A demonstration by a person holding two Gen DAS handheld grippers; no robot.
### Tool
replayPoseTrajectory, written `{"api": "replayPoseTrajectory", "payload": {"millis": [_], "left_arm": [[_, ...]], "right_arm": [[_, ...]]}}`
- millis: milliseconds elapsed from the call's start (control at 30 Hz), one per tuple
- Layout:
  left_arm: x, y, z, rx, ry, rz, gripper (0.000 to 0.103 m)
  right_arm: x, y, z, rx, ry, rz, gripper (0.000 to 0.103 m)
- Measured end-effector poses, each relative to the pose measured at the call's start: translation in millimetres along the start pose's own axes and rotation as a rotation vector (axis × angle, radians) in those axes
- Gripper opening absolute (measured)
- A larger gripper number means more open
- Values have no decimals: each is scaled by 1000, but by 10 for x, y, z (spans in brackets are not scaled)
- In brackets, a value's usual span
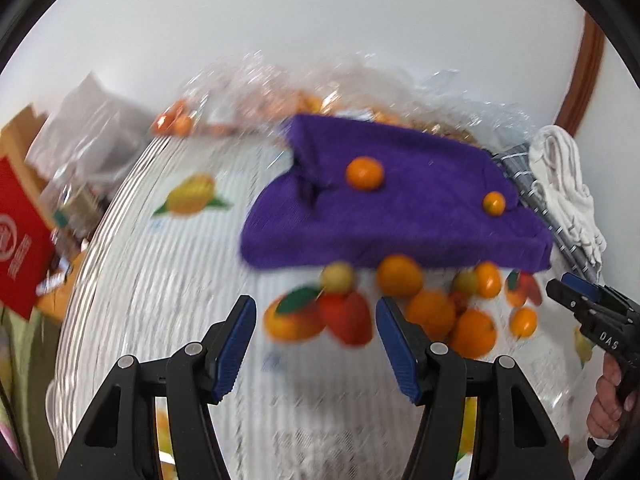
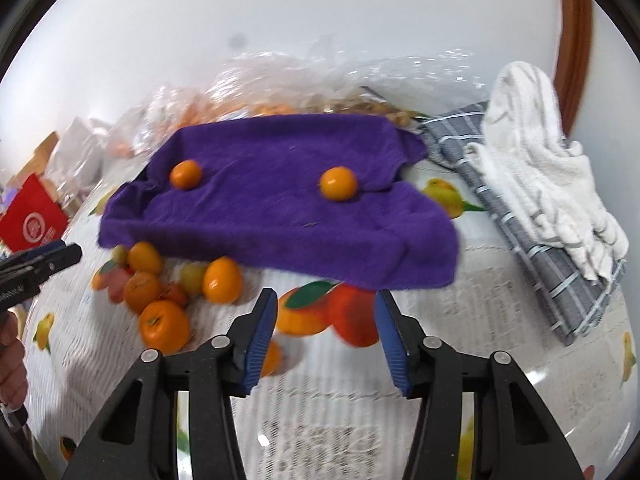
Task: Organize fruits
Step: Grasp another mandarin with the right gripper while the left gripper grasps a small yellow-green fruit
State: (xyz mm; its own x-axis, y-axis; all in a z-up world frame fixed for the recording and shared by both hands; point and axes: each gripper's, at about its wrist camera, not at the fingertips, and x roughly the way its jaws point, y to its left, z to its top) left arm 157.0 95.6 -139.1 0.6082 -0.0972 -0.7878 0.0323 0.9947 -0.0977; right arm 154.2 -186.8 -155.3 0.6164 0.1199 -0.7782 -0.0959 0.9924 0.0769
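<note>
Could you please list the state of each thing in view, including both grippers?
left gripper: open, empty.
right gripper: open, empty.
purple towel: spread on the table, rumpled.
two oranges: resting apart on the towel.
loose oranges: clustered on the tablecloth by the towel's near edge.
white cloth: crumpled on the grey checked cloth.

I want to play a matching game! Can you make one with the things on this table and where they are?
Things:
1. purple towel
2. white cloth
3. red box
4. loose oranges

Places:
A. far left edge
B. on the grey checked cloth
C. on the tablecloth, in front of the towel
D. middle, two oranges on top

Pairs: 1-D, 2-B, 3-A, 4-C
</note>
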Motion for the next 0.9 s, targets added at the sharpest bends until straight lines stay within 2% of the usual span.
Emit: {"api": "replayPoseTrajectory", "payload": {"millis": [100, 233, 500, 633, 667, 767, 900], "left_arm": [[-8, 129, -161, -47, 14, 10, 60], [-11, 240, -311, -100, 34, -13, 60], [13, 172, -476, -71, 50, -40, 60], [38, 118, -498, -66, 43, -52, 60], [47, 99, -491, -69, 37, -55, 60], [81, 39, -441, -79, 12, -47, 60], [175, -61, -307, -51, 7, -25, 60]], "right_arm": [[36, 92, -95, -15, 17, 46, 44], [58, 193, -193, -35, 18, 86, 44], [263, 312, -325, -106, 48, 92, 44], [317, 320, -344, -143, 32, 78, 43], [329, 318, -336, -140, 31, 83, 38], [323, 296, -330, -140, 15, 91, 37], [234, 151, -355, -129, -20, 48, 37]]}}
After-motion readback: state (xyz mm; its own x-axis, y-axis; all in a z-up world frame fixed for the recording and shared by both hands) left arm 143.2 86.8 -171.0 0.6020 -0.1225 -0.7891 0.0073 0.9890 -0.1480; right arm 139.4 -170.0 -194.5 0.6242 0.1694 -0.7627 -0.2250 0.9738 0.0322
